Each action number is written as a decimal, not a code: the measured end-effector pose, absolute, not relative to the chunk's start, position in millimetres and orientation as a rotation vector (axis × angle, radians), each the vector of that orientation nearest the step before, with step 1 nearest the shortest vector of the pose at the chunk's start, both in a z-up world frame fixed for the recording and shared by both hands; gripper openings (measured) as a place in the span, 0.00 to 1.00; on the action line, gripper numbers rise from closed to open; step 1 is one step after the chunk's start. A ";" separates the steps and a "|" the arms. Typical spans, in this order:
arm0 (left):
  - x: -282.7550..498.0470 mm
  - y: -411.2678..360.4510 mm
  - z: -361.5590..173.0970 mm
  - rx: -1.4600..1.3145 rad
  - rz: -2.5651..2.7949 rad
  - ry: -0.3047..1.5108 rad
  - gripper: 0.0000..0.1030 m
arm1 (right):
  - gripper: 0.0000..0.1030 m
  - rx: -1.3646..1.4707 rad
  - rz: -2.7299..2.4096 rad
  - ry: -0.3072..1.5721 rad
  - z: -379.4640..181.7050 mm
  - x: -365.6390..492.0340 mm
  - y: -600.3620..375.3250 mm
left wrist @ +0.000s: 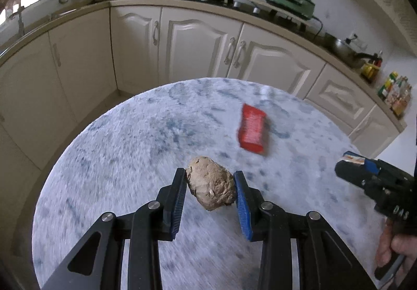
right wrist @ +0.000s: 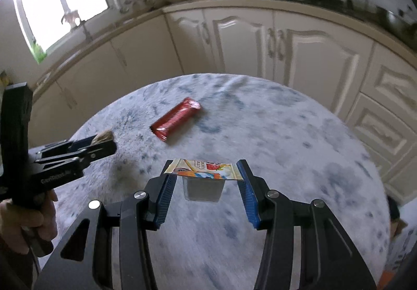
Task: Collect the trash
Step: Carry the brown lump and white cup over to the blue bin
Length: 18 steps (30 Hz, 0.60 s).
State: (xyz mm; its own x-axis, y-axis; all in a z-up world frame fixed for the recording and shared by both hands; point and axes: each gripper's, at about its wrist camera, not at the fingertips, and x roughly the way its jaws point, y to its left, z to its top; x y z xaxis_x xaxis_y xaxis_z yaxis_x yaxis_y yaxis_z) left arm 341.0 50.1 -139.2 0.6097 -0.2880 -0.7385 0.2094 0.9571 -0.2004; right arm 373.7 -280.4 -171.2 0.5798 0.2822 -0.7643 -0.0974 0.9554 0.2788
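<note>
While left tool [left wrist: 210, 186] pinches a brown wad [left wrist: 211, 189], right tool [right wrist: 204, 172] grips a jelly cup [right wrist: 204, 180].

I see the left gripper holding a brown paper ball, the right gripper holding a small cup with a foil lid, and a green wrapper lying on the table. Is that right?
Not quite: the wrapper on the table is red, as the left wrist view shows. The left gripper does hold the brown paper ball, and the right gripper the cup.

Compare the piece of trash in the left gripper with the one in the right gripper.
The crumpled brown wad is a lumpy ball; the small clear cup has flat sides and a printed foil lid. The left gripper squeezes the wad narrowly; the right gripper clamps the cup's wider lid by its edges. Both are lifted above the table.
</note>
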 end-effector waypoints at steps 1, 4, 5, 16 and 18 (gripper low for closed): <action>331.2 44.9 -133.2 -0.095 -0.294 0.858 0.31 | 0.47 0.234 0.212 0.919 -166.4 366.2 -290.6; 299.5 29.0 -112.2 -0.074 -0.315 0.811 0.31 | 0.47 0.275 0.174 0.883 -151.4 342.0 -318.9; 291.1 20.4 -103.8 -0.061 -0.328 0.791 0.31 | 0.47 0.287 0.160 0.872 -147.0 334.2 -327.7; 236.6 -86.2 -43.4 0.023 -0.487 0.646 0.31 | 0.47 0.430 -0.045 0.737 -109.3 235.9 -453.1; 231.4 -104.3 -38.4 0.030 -0.521 0.633 0.31 | 0.47 0.450 -0.088 0.713 -103.0 219.3 -474.1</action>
